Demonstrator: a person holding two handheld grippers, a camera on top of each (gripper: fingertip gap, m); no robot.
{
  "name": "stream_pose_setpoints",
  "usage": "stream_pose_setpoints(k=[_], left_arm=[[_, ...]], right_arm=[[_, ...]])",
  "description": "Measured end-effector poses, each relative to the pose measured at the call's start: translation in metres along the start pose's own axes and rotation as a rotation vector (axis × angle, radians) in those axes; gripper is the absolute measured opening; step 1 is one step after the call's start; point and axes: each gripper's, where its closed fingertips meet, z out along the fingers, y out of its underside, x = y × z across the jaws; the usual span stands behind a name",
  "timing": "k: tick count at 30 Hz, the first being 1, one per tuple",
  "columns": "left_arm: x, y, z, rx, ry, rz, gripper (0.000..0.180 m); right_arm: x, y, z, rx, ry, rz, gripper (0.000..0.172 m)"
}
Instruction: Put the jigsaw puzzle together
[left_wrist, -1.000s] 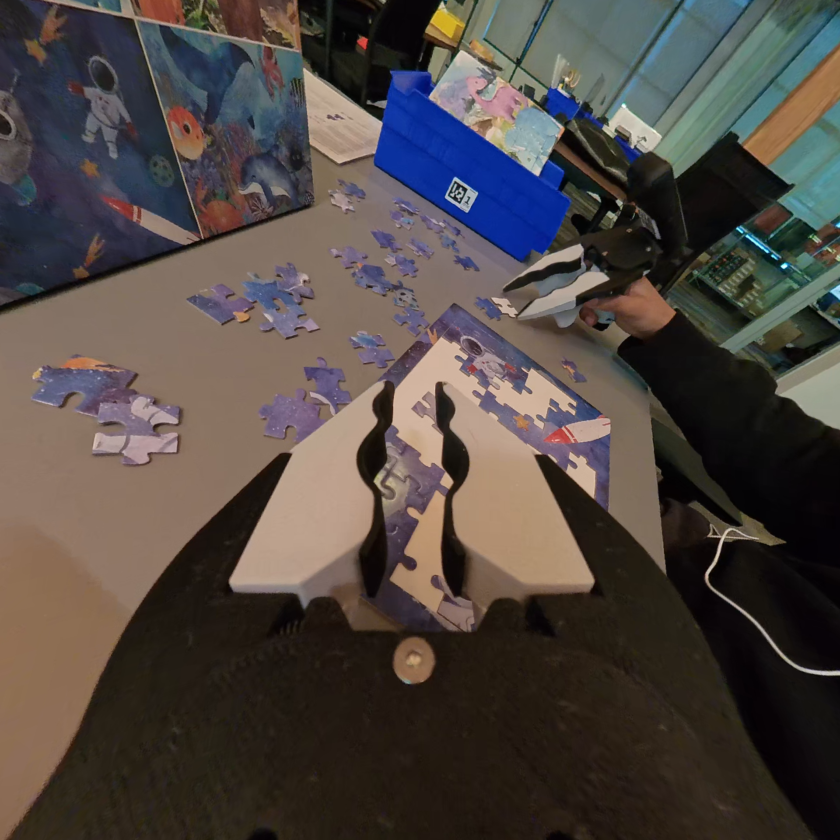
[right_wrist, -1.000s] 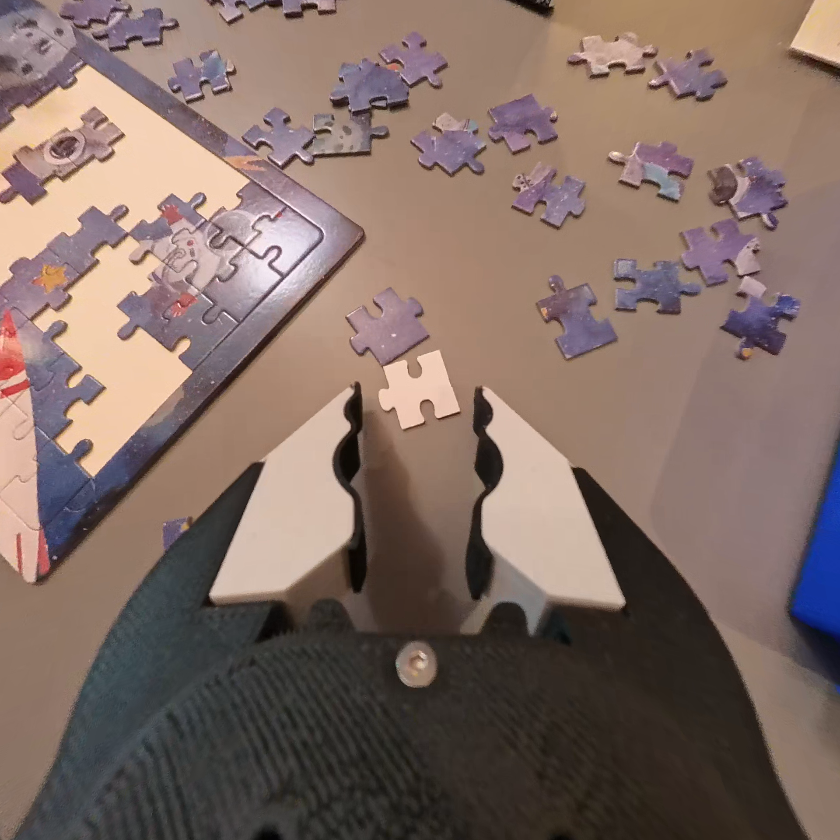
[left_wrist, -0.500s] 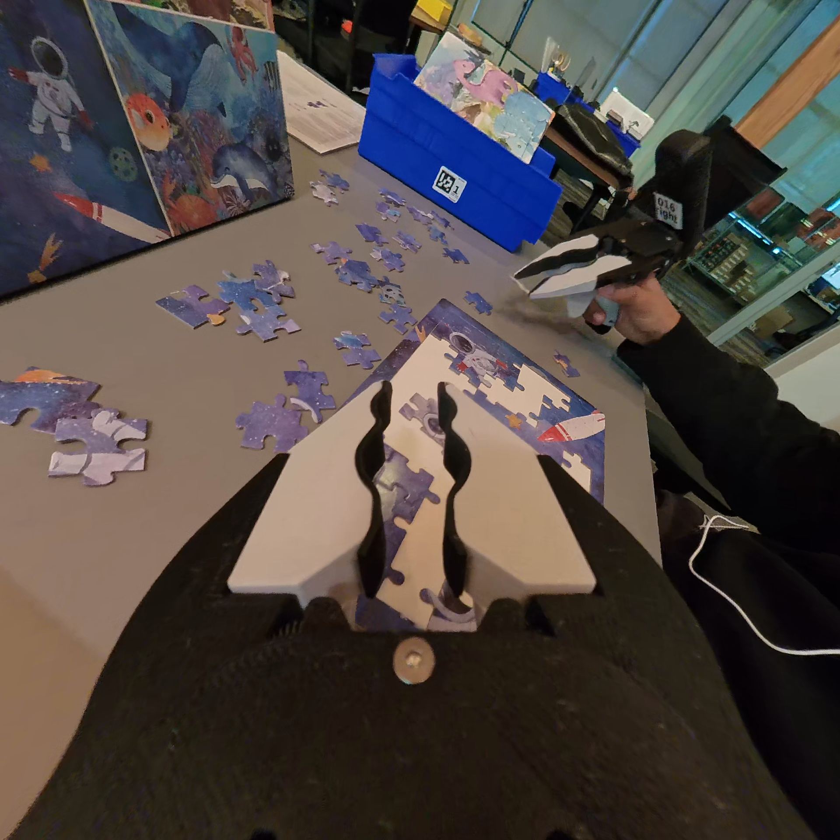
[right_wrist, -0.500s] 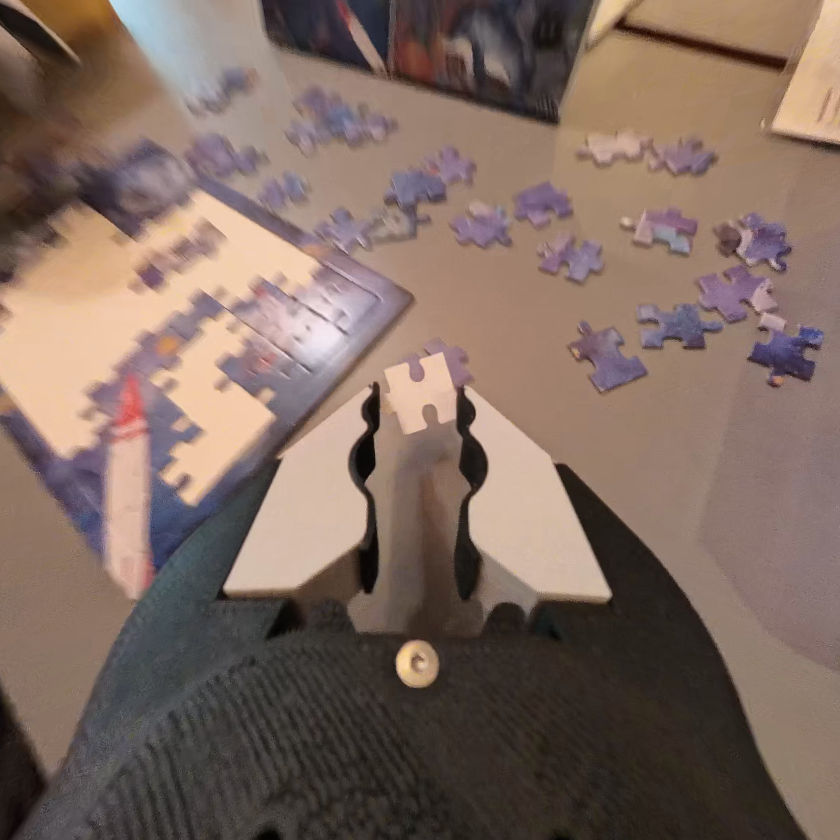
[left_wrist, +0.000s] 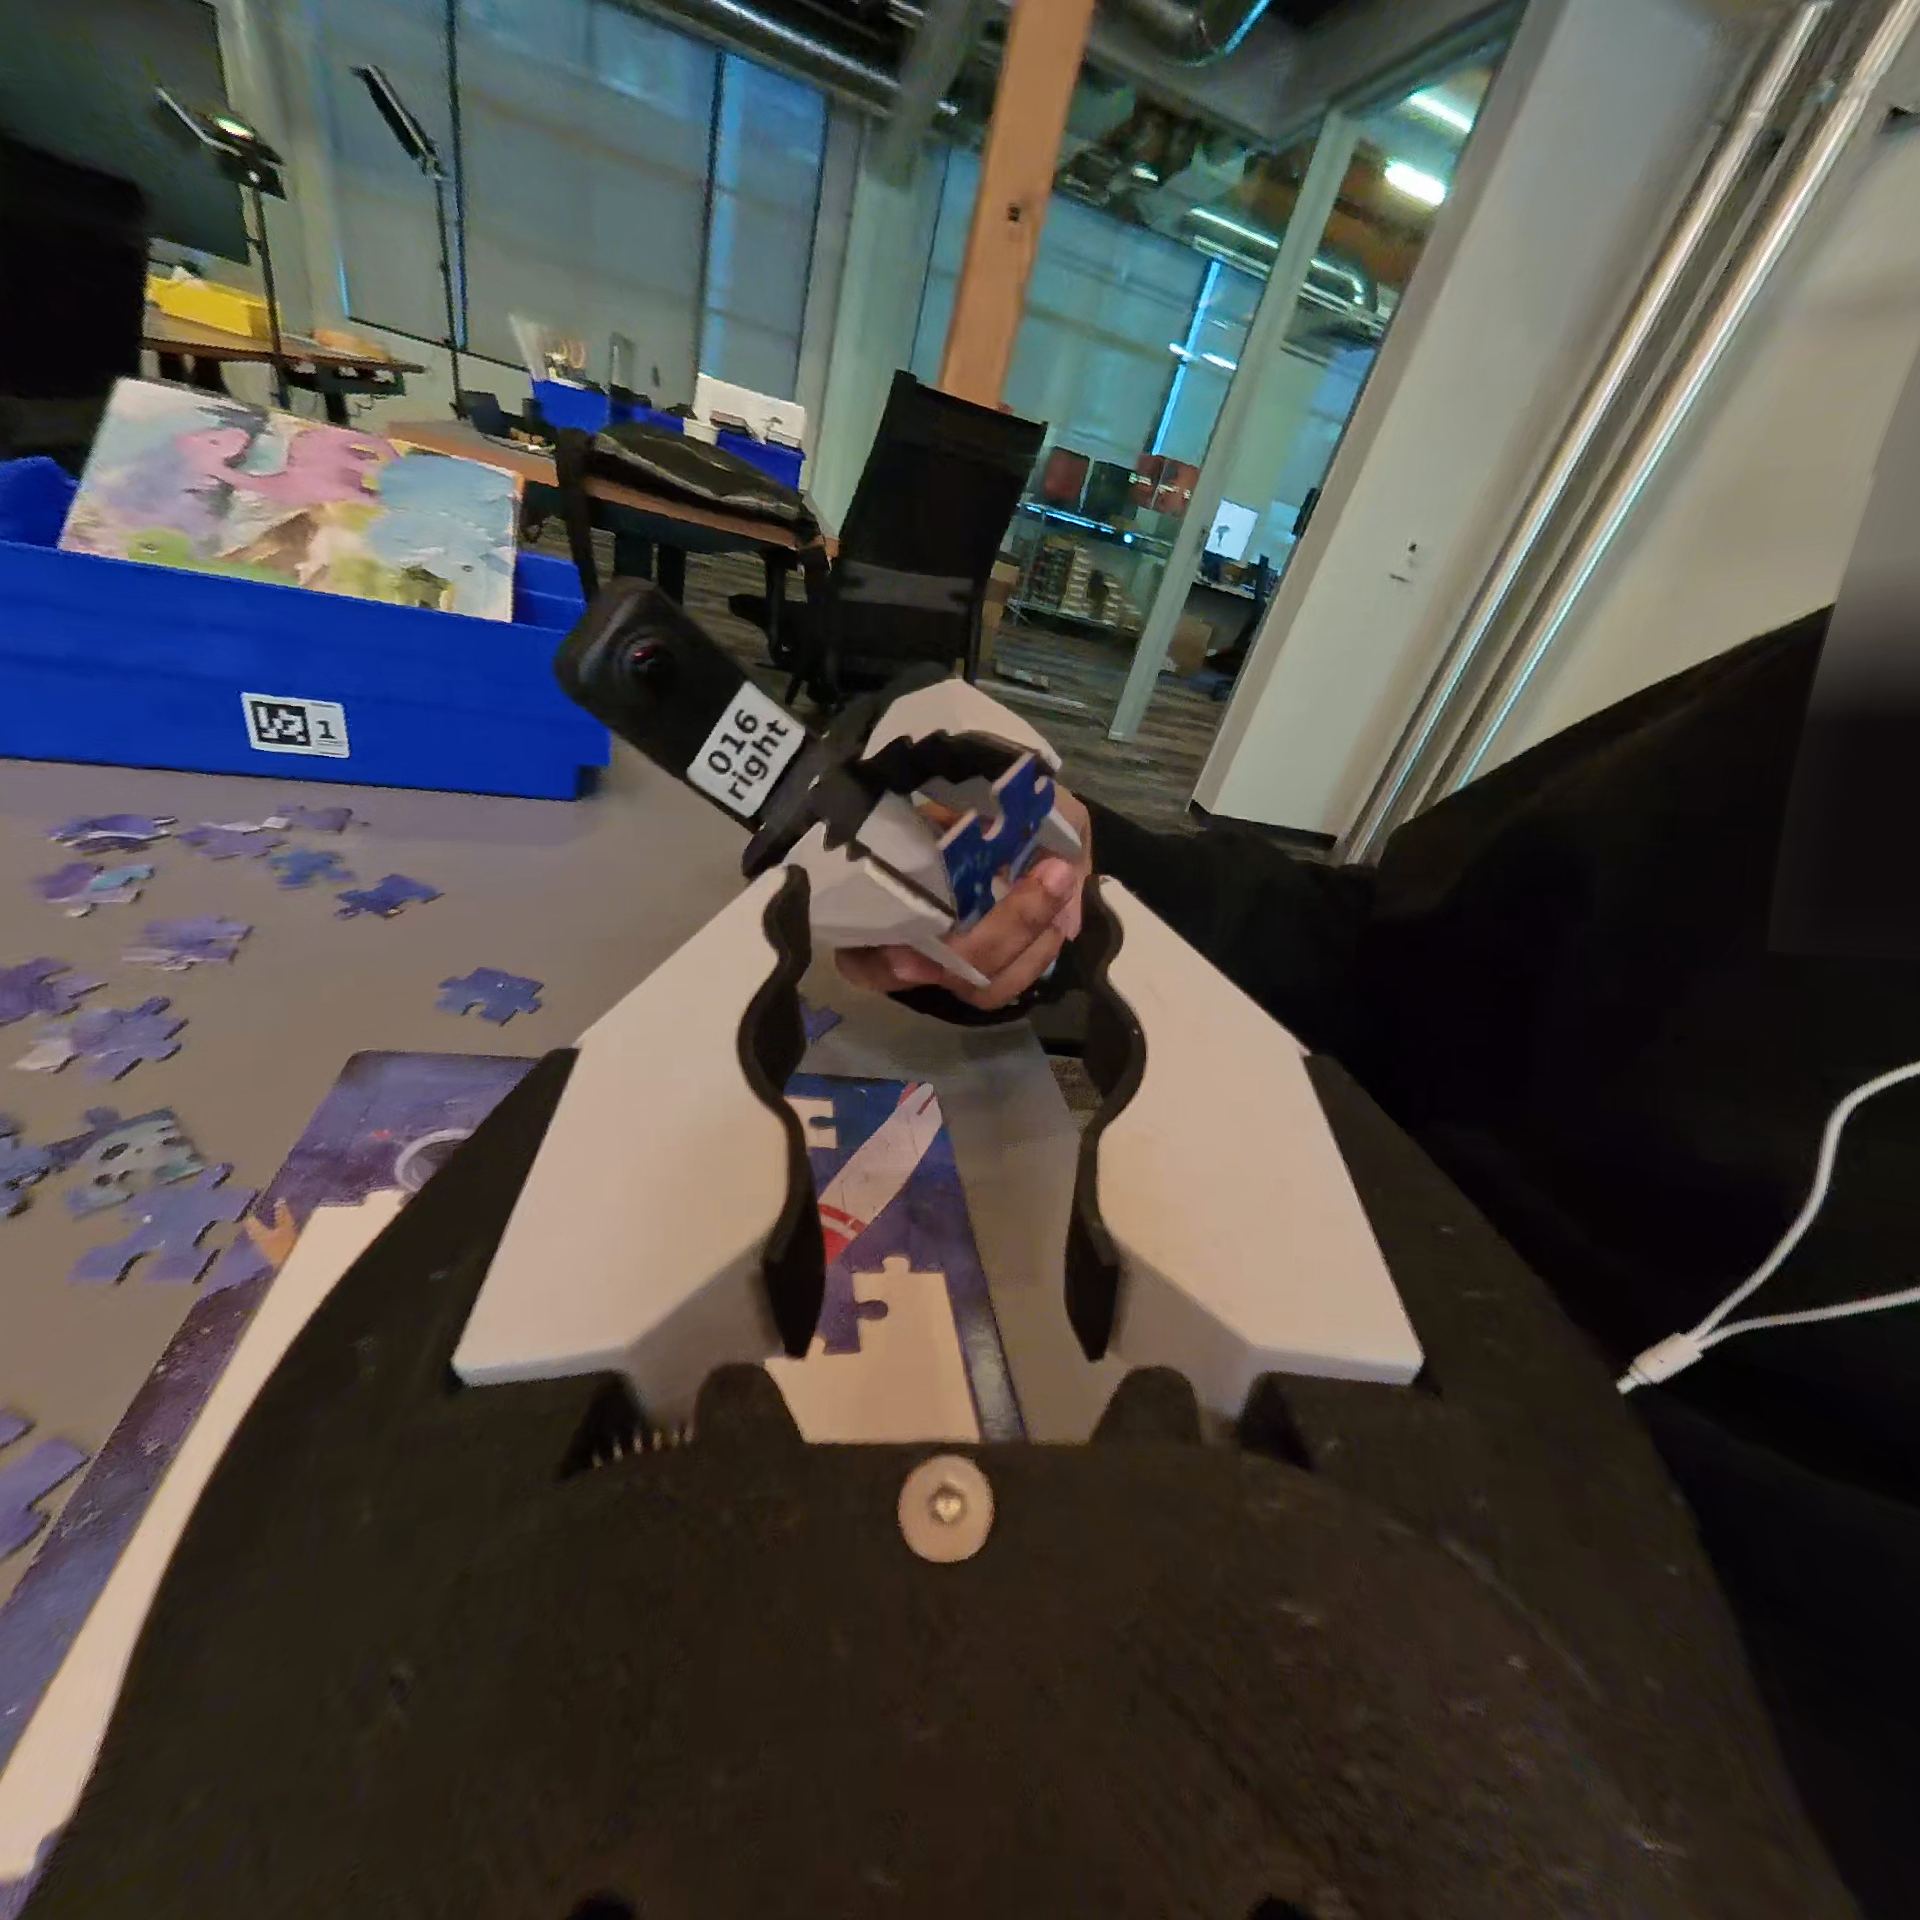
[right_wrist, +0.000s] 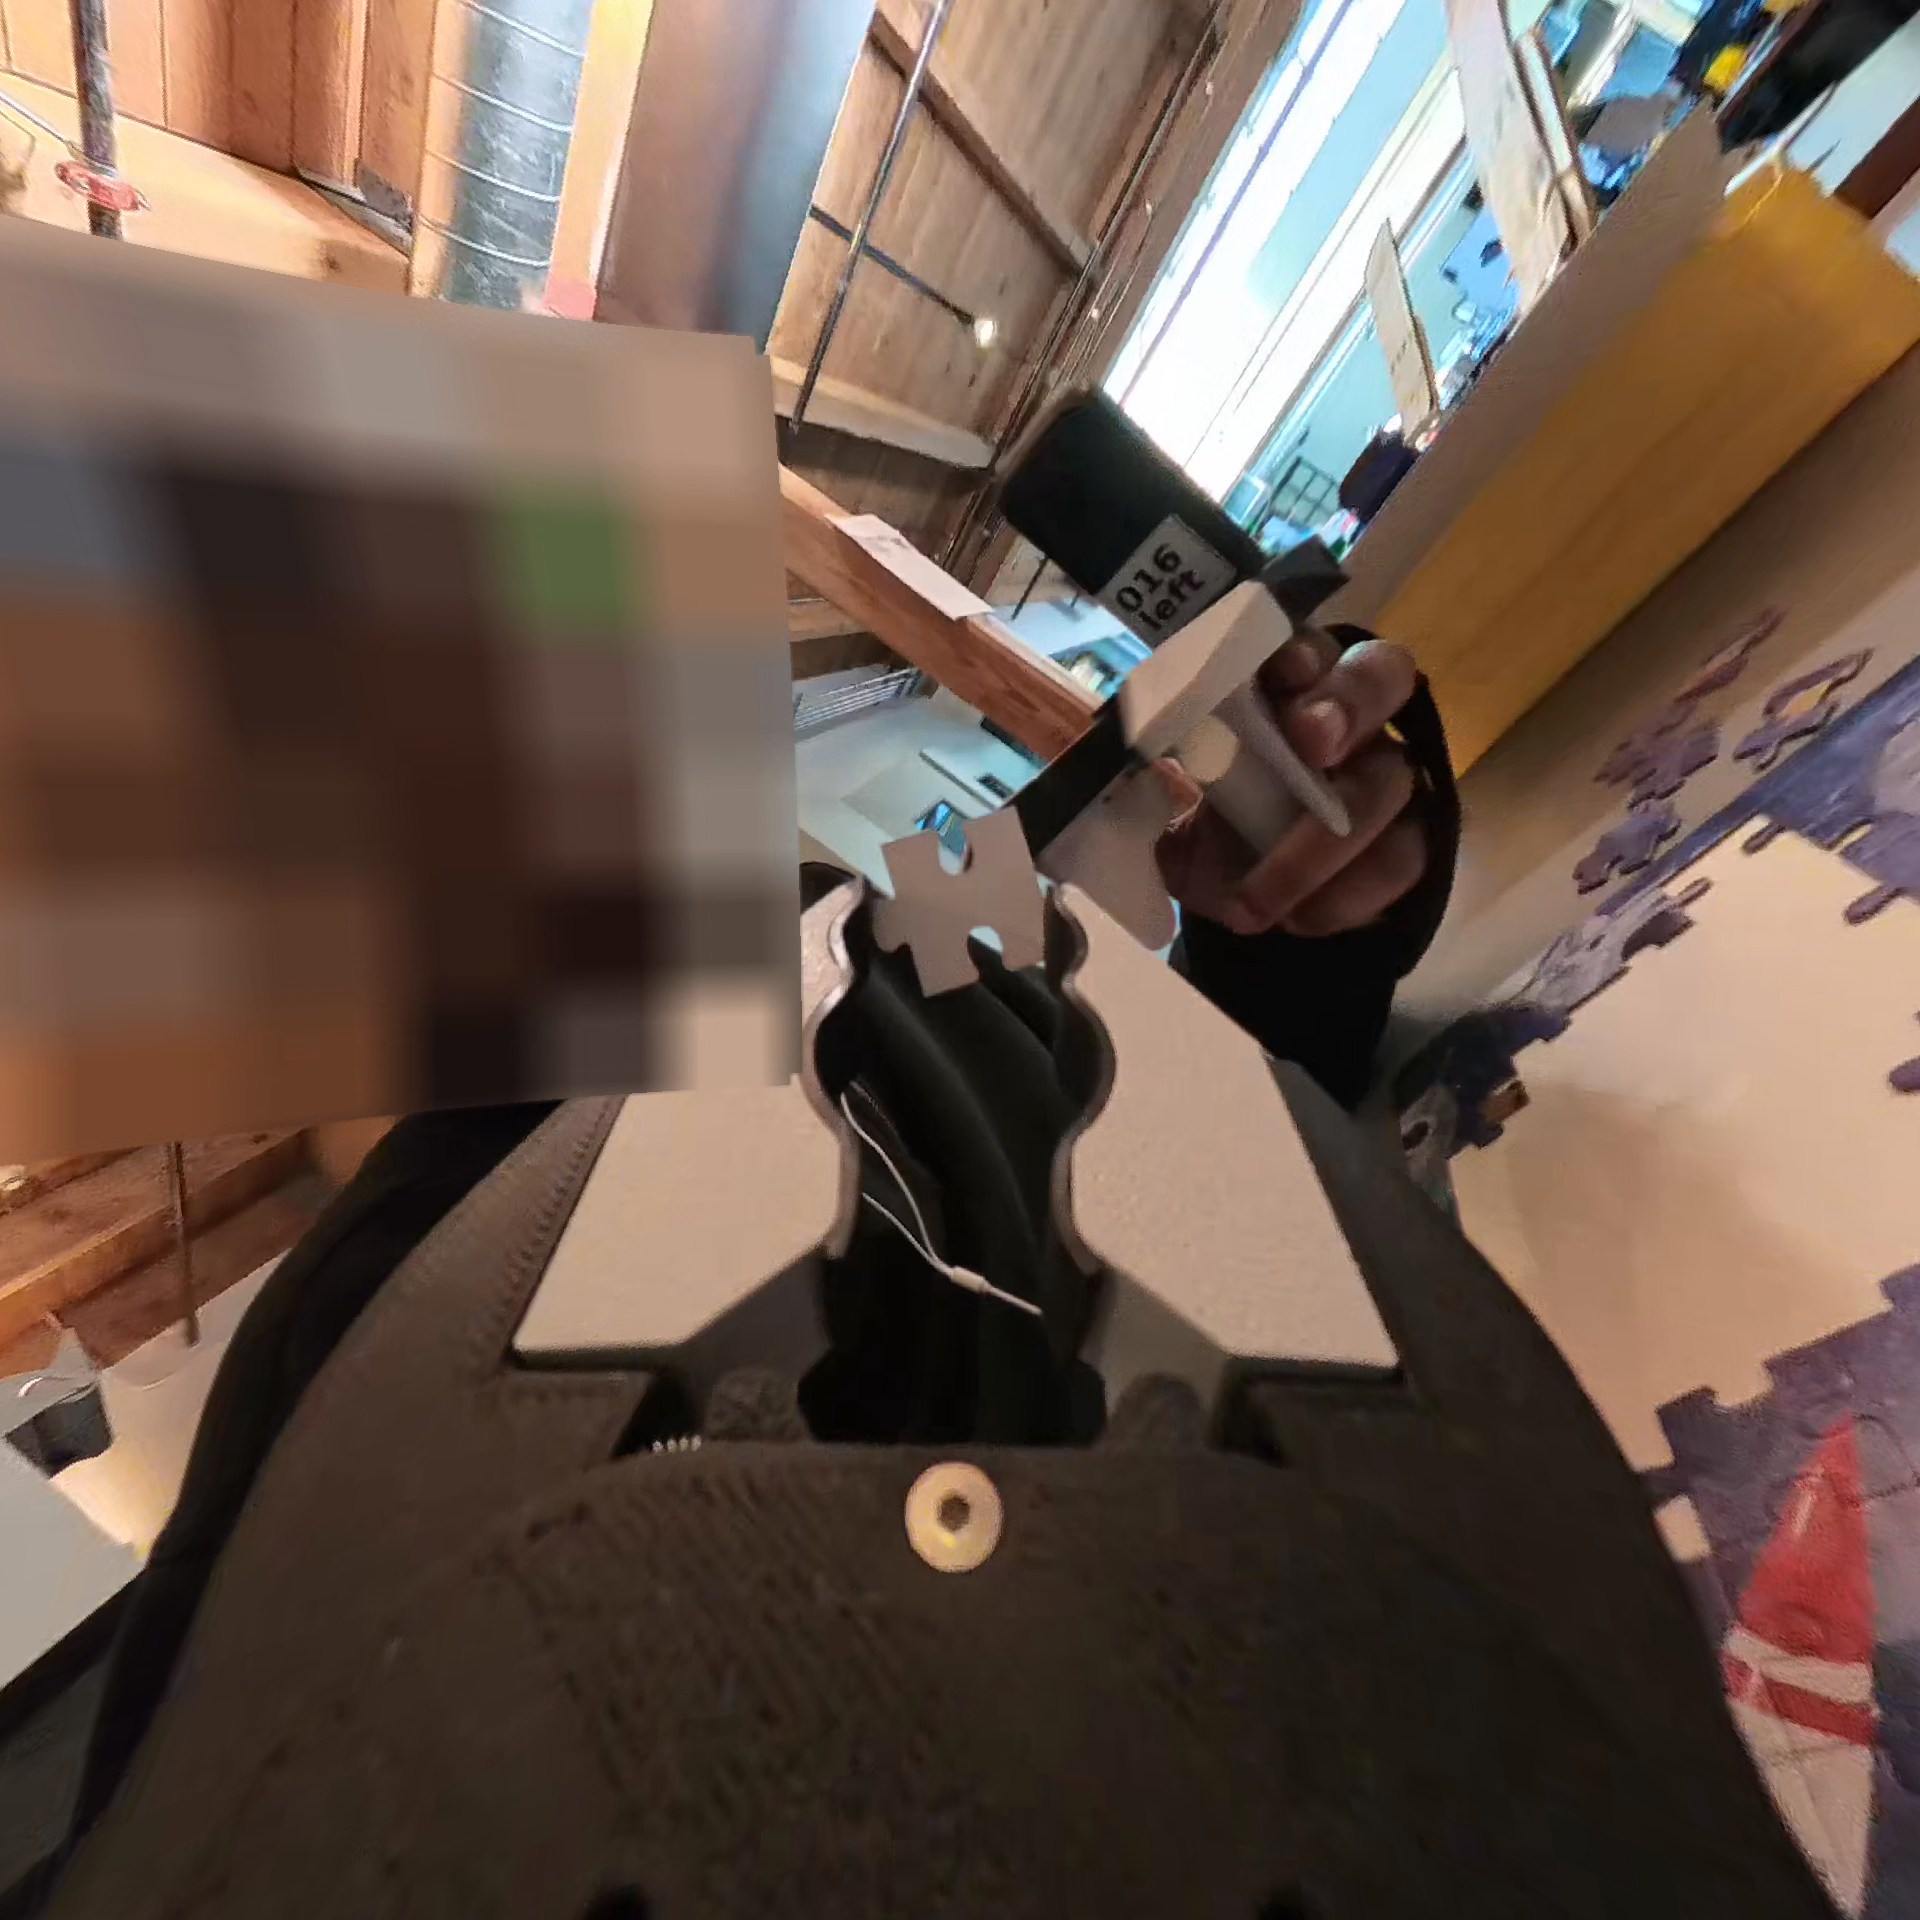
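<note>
The right gripper clamps one puzzle piece by its edges, raised above the table; the left gripper, jaws apart and empty, faces it; the puzzle board below shows many vacant slots, with loose pieces scattered left.

Matt cardboard puzzle piece, glossy blue plastic bin, smooth grey tabletop
</note>
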Motion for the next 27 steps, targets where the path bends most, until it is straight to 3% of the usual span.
stream_pose_setpoints(k=[2, 6, 9, 12, 13, 15, 17, 19, 22, 25, 27], left_arm=[[0.003, 0.001, 0.004, -0.008, 0.008, 0.011, 0.041], [0.003, 0.003, -0.001, -0.022, 0.026, 0.004, 0.004], [-0.008, -0.003, -0.009, 0.023, -0.030, -0.018, 0.000], [-0.029, -0.010, -0.019, 0.096, -0.094, -0.141, 0.000], [-0.036, -0.011, -0.021, 0.124, -0.103, -0.202, 0.000], [-0.045, -0.013, -0.024, 0.183, -0.091, -0.330, 0.000], [-0.053, -0.012, -0.026, 0.233, -0.086, -0.430, 0.000], [-0.060, -0.010, -0.027, 0.262, -0.092, -0.487, 0.000], [-0.062, -0.008, -0.025, 0.272, -0.083, -0.514, 0.000], [-0.058, -0.009, -0.021, 0.262, -0.075, -0.509, 0.000], [-0.055, -0.009, -0.018, 0.255, -0.060, -0.506, 0.000]], right_arm=[[0.002, 0.003, 0.006, -0.020, -0.006, 0.017, 0.030], [0.009, -0.002, 0.008, 0.006, 0.057, 0.024, 0.030], [0.011, -0.019, -0.004, 0.102, 0.114, -0.038, 0.025], [0.019, -0.031, -0.017, 0.152, 0.352, -0.342, 0.019], [0.028, -0.035, -0.023, 0.135, 0.524, -0.502, 0.024], [0.035, -0.045, -0.036, 0.074, 0.897, -0.892, 0.049], [0.025, -0.049, -0.033, -0.026, 1.152, -1.258, 0.043], [0.020, -0.044, -0.018, -0.124, 1.279, -1.529, 0.039], [0.037, -0.034, -0.004, -0.277, 1.360, -1.644, 0.039], [0.051, -0.035, -0.003, -0.292, 1.390, -1.607, 0.045], [0.053, -0.039, -0.003, -0.272, 1.399, -1.584, 0.041]])
